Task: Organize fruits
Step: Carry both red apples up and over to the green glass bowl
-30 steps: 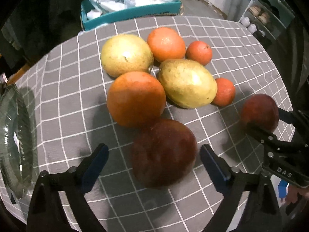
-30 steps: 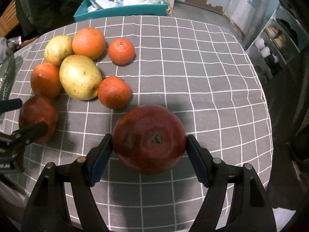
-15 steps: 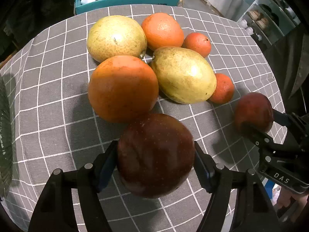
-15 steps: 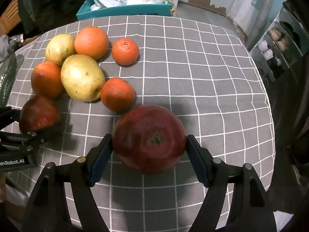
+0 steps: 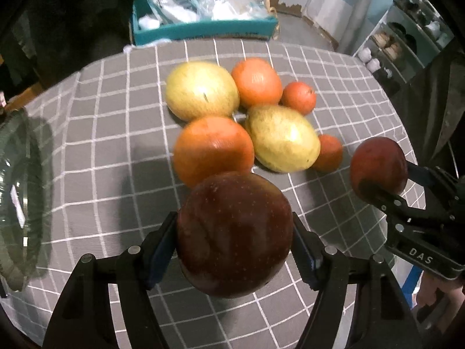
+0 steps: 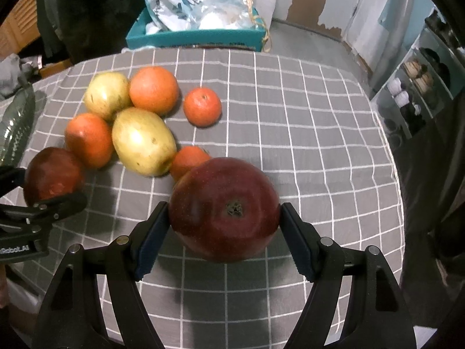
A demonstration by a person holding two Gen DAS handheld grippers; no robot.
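My left gripper (image 5: 234, 240) is shut on a dark red apple (image 5: 234, 242), lifted off the grey checked cloth (image 5: 116, 151). My right gripper (image 6: 223, 229) is shut on a second red apple (image 6: 223, 209), also raised above the cloth. Each gripper shows in the other's view: the right gripper (image 5: 380, 180) with its apple (image 5: 377, 168), the left gripper (image 6: 49, 186) with its apple (image 6: 52, 174). On the cloth lies a cluster of two yellow-green pears (image 5: 202, 90) (image 5: 282, 138), two large oranges (image 5: 213, 149) (image 5: 255, 83) and two small tangerines (image 5: 299, 97) (image 5: 330, 152).
A clear glass bowl (image 5: 20, 192) sits at the table's left edge. Beyond the far edge stands a teal box (image 5: 203, 29) with plastic bags. A shelf (image 6: 418, 87) stands at the right, past the round table's edge. A hand (image 5: 436, 299) holds the right gripper.
The left gripper closed on the dark apple and lifted it off the cloth. The right gripper, holding its apple throughout, has also risen.
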